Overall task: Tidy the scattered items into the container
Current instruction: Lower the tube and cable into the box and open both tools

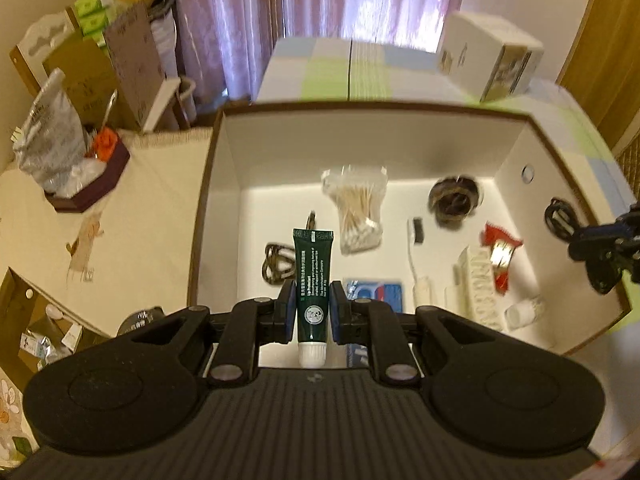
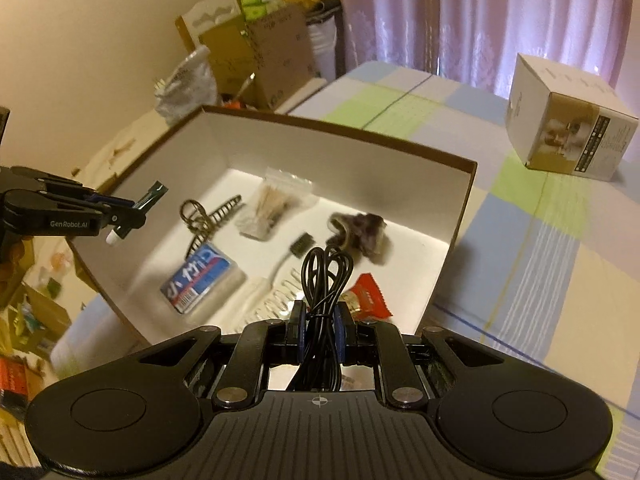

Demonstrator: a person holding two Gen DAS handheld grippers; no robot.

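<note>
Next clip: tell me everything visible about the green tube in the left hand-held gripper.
The green tube is a small, dark green squeeze tube, seemingly soft plastic, with white print, a round emblem and a white screw cap. The left hand-held gripper clamps its lower body between blue pads, cap toward the camera, crimped end pointing away. It hangs above the open box, touching nothing else. From the right wrist view it shows edge-on.

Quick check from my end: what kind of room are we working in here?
Most likely a bedroom at home. The open box sits on a pastel checked bedsheet, purple curtains hang behind it, and stacked cardboard boxes crowd the corner by a cloth-covered side table.
</note>
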